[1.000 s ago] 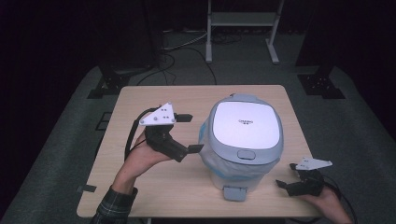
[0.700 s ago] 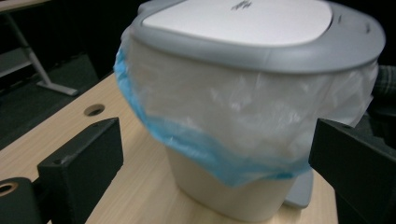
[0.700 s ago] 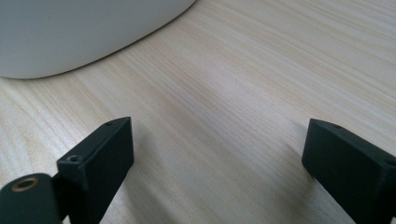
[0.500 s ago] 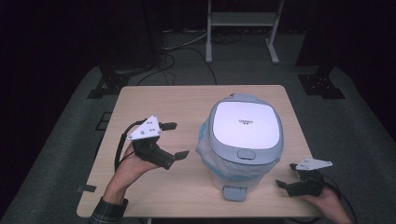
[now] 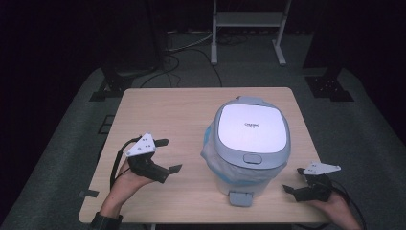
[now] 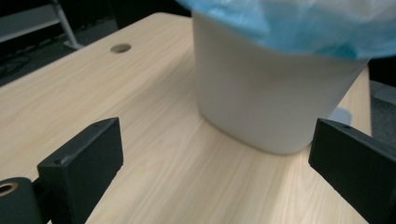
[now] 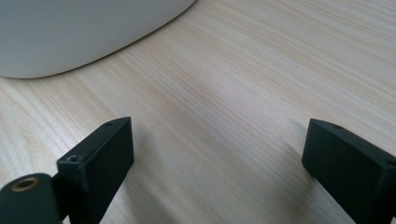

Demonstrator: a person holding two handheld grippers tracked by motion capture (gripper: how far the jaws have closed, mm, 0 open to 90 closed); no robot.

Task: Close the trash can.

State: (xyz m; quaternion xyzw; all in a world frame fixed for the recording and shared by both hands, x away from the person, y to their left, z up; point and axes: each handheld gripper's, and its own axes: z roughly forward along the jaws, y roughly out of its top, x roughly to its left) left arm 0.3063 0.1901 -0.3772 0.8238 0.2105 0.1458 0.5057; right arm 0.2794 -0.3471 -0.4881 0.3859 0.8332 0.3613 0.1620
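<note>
left gripper, jaws spread wide and empty, just left of the white plastic pedal bin with grey lid and blue liner, standing right of centre on the pale wooden table; right gripper, likewise wide open and empty, low beside the bin's right.

- The pedal bin had a white body, a grey lid rim with a white centre panel, and a grey foot pedal.
- Its bin liner was light blue.
- The table showed pale wood grain.
- Both grippers, left gripper and right gripper, were black with grey plates.
- The floor was dark grey.
</note>
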